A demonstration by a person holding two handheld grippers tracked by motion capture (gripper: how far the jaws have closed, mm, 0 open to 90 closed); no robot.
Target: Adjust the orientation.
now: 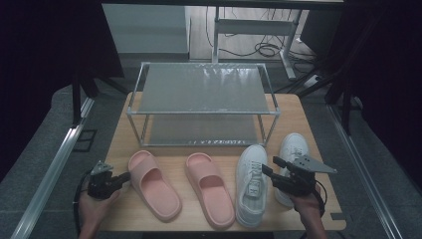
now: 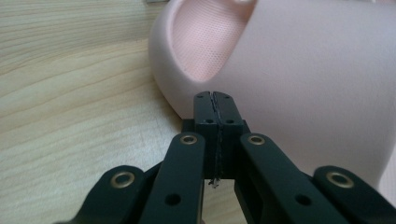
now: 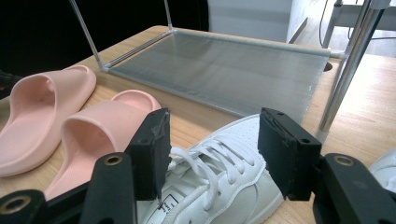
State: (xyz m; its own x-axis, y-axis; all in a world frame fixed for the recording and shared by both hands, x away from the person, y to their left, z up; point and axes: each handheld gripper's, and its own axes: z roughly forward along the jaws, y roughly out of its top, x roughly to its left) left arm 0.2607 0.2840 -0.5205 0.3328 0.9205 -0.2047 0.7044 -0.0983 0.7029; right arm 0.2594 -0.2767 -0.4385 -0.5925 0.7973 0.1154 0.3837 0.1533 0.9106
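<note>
Right gripper (image 3: 210, 154) agape over sneaker (image 3: 219, 186); left gripper (image 2: 215, 105) closed.

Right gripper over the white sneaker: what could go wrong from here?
The right gripper stands open over the laces of the white sneaker; closing there may pinch only laces, so the shoe could tilt or slip. The second sneaker lies close beside it and may get nudged. The left gripper is shut against the pink slipper and could push it.
</note>
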